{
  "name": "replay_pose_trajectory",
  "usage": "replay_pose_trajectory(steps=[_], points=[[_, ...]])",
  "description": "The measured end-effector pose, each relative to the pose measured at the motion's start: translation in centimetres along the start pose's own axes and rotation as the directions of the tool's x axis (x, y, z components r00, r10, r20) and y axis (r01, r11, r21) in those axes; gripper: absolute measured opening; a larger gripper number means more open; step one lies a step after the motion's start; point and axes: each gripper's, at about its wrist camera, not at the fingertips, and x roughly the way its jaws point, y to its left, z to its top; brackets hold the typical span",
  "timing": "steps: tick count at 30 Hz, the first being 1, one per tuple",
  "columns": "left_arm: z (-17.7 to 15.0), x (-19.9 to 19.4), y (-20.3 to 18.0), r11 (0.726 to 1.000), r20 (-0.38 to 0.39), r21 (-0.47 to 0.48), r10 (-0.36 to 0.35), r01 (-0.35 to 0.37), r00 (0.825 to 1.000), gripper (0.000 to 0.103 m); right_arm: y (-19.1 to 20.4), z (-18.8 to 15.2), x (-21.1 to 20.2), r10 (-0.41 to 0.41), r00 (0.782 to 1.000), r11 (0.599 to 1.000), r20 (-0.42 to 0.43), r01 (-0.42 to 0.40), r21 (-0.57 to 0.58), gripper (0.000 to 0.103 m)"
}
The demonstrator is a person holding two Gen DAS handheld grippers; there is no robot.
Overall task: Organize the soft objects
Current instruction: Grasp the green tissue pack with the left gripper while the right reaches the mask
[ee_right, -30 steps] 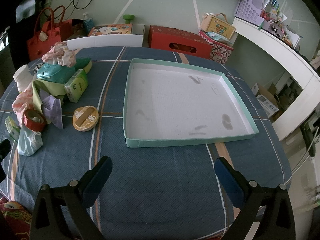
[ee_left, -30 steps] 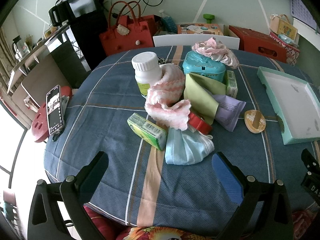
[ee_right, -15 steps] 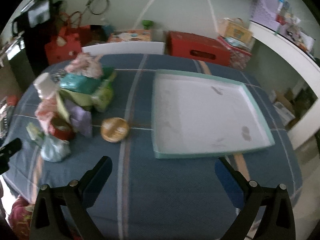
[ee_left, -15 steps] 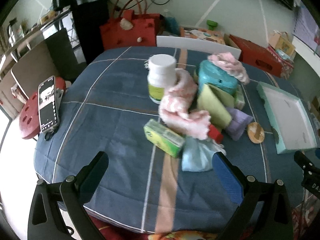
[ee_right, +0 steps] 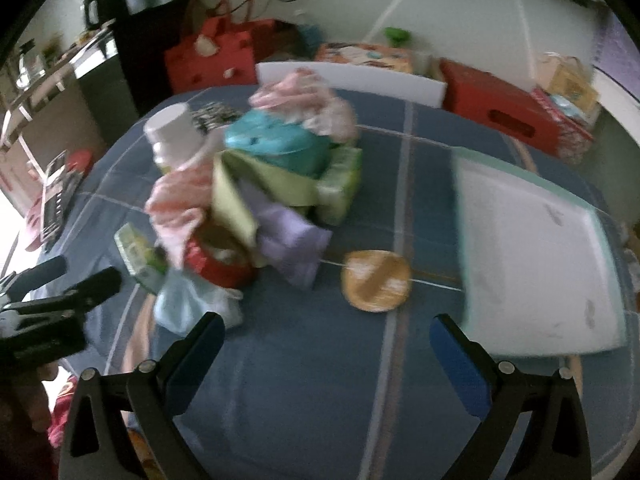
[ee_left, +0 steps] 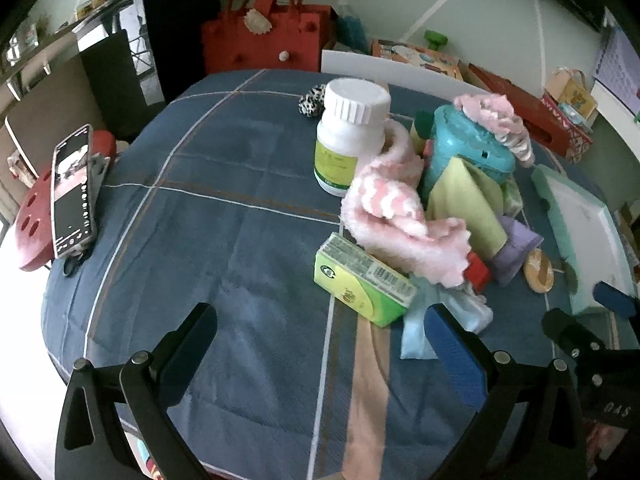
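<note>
Your worktop (ee_left: 224,248) wears a blue checked cloth, and the shallow teal tray (ee_right: 532,248) lies bare at its right side. Left of the tray sits the heap you are sorting: a pink-and-white fuzzy cloth (ee_left: 392,208) draped against a white pill bottle (ee_left: 352,136), whose yellow label is too small to read, a teal case (ee_left: 468,152) topped by pink ruffled fabric (ee_left: 496,116), a purple pouch (ee_right: 292,236), and a light blue face mask (ee_left: 416,332) at the near edge. A green packet (ee_left: 360,280) shows a barcode; its print looks unreadable. Your left gripper (ee_left: 320,344) hovers with jaws apart, empty, before the packet. Your right gripper (ee_right: 326,352) is likewise wide apart, near a round wooden disc (ee_right: 376,280).
</note>
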Motion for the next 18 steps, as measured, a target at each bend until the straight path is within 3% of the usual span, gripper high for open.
replay_pose_trajectory(steps=[4,8,18], points=[[0.0,0.9,0.7,0.998,-0.029,-0.032,-0.059,0.058,0.998,0.103,1.6,0.2,1.7,0.008,1.0,0.999,-0.024,-0.009,-0.035,0.103],[0.8,1.2,1.4,0.994,-0.022,-0.081,-0.073,0.071,0.997,0.103,2.8,0.0,2.8,0.014,0.999,0.998,-0.035,-0.016,-0.063,0.103],[2.3,3.3,-0.7,0.998,-0.052,-0.058,-0.02,0.017,0.998,0.103,2.7,-0.3,3.3,0.028,0.999,0.998,-0.038,-0.03,-0.057,0.103]])
